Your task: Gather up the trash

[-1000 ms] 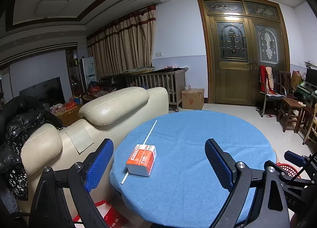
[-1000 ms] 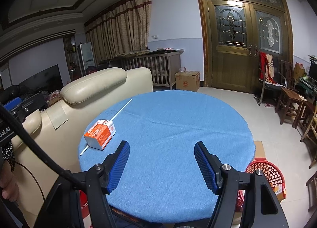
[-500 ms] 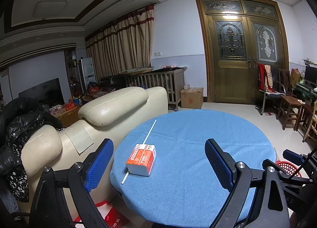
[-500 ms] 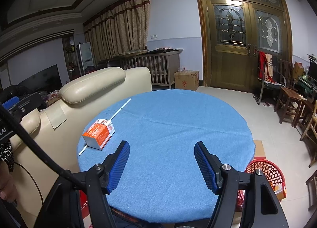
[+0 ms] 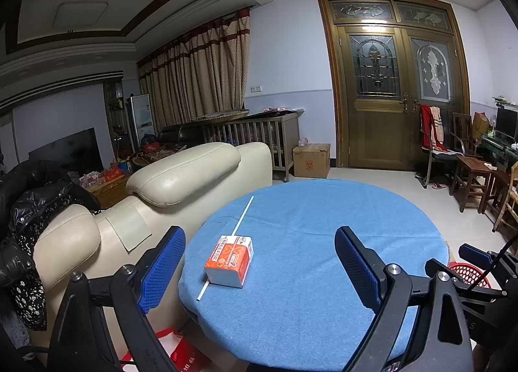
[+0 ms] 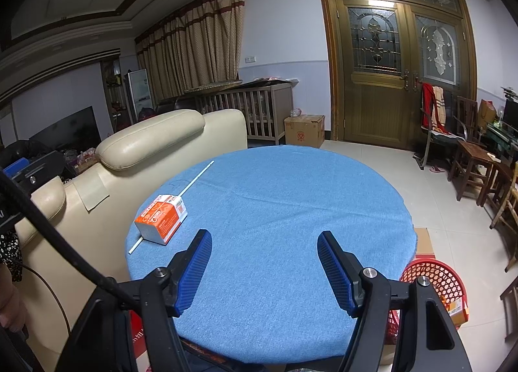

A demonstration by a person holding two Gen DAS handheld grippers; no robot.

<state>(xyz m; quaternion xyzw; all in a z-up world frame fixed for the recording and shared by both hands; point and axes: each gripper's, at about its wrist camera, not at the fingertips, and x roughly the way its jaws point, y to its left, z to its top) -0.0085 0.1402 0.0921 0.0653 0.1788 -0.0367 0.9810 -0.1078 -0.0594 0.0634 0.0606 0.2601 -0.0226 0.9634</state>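
An orange and white carton [image 5: 230, 260] lies on its side at the left edge of the round blue table [image 5: 323, 242]. A long white straw [image 5: 231, 236] lies beside it, partly under it. Both show in the right wrist view too: carton [image 6: 162, 223], straw [image 6: 197, 179]. My left gripper [image 5: 259, 263] is open and empty, held above the near table edge with the carton between and beyond its fingers. My right gripper [image 6: 264, 267] is open and empty over the near middle of the table [image 6: 291, 210].
A red mesh basket [image 6: 432, 278] stands on the floor by the table's right side, also in the left wrist view [image 5: 467, 275]. A cream sofa [image 5: 162, 197] stands close to the table's left. Wooden chairs [image 6: 472, 158] are at the right, a cardboard box [image 6: 304, 131] by the door.
Both views have tilted up slightly, so the table sits a little lower in frame. The carton and straw have not moved. Both grippers stay open.
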